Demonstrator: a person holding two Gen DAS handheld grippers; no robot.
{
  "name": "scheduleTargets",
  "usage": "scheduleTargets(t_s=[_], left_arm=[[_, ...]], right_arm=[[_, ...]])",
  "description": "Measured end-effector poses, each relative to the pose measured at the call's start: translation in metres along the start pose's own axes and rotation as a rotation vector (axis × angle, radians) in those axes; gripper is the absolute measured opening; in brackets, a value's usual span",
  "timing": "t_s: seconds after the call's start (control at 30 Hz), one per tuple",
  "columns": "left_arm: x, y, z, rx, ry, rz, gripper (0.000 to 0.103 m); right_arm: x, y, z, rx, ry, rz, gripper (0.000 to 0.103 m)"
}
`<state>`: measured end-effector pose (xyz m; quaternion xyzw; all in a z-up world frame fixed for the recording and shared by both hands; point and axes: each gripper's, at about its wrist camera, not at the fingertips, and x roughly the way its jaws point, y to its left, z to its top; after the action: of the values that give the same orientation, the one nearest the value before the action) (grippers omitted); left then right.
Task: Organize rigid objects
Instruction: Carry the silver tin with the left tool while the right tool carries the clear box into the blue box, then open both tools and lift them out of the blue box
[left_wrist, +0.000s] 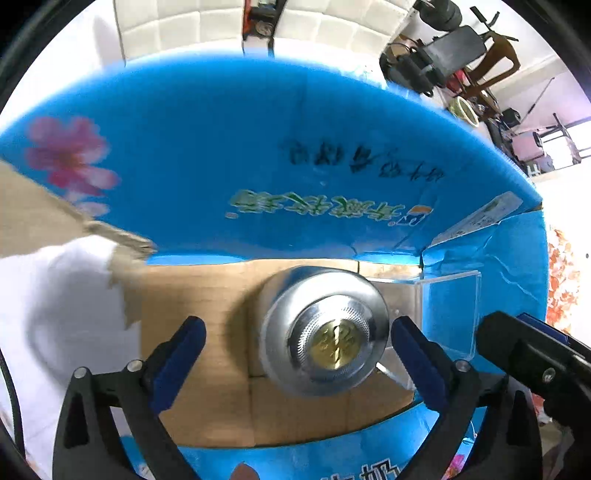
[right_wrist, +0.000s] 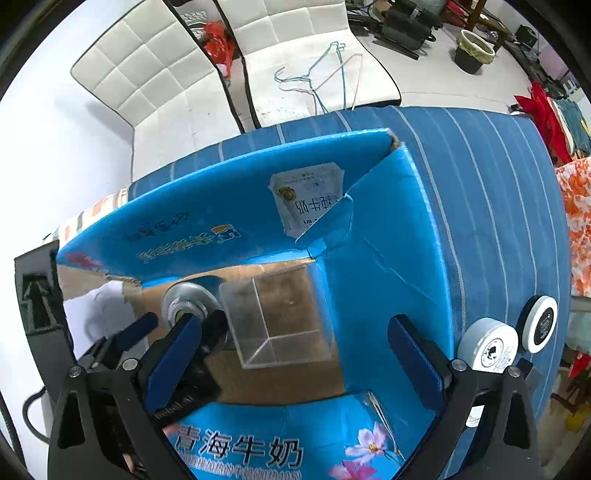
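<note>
A silver metal canister (left_wrist: 321, 332) with a gold-centred cap stands upright on the brown floor of a blue cardboard box (left_wrist: 221, 155). My left gripper (left_wrist: 297, 326) hangs over it, open, a pad on each side and neither pressing on it. Just right of the canister stands a clear plastic box (left_wrist: 448, 306). One of my right gripper's fingers (left_wrist: 517, 343) shows at the right edge. In the right wrist view, my right gripper (right_wrist: 291, 326) is open and empty above the clear plastic box (right_wrist: 280, 317). The canister (right_wrist: 186, 301) sits to its left, inside the blue cardboard box (right_wrist: 388, 266).
Two round tins, one grey-blue (right_wrist: 487, 345) and one white and black (right_wrist: 539, 325), lie on the blue striped cloth (right_wrist: 480, 184) outside the box's right wall. A torn brown flap (left_wrist: 44, 221) and white paper (left_wrist: 62, 302) lie at the box's left. White chairs (right_wrist: 147, 66) stand beyond.
</note>
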<state>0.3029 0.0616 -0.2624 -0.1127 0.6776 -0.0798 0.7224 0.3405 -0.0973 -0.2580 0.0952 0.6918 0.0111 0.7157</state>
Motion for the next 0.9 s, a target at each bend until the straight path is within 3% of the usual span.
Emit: scheduleTargets(t_s=[0.23, 0.4, 0.57, 0.9], left_arm=[[-0.043, 0.009, -0.039, -0.004, -0.090, 0.108, 0.103], [-0.080, 0.014, -0.088, 0.000, -0.180, 0.220, 0.103], [-0.120, 0.017, -0.113, -0.013, -0.244, 0.271, 0.103], [-0.197, -0.037, -0.141, -0.016, -0.373, 0.340, 0.103]], right_arm=[[-0.038, 0.001, -0.040, -0.109, -0.038, 0.003, 0.103], [-0.066, 0.000, -0.082, -0.186, -0.073, 0.002, 0.103], [-0.098, -0.004, -0.117, -0.226, -0.122, 0.027, 0.103], [-0.183, -0.015, -0.171, -0.303, -0.228, 0.091, 0.103]])
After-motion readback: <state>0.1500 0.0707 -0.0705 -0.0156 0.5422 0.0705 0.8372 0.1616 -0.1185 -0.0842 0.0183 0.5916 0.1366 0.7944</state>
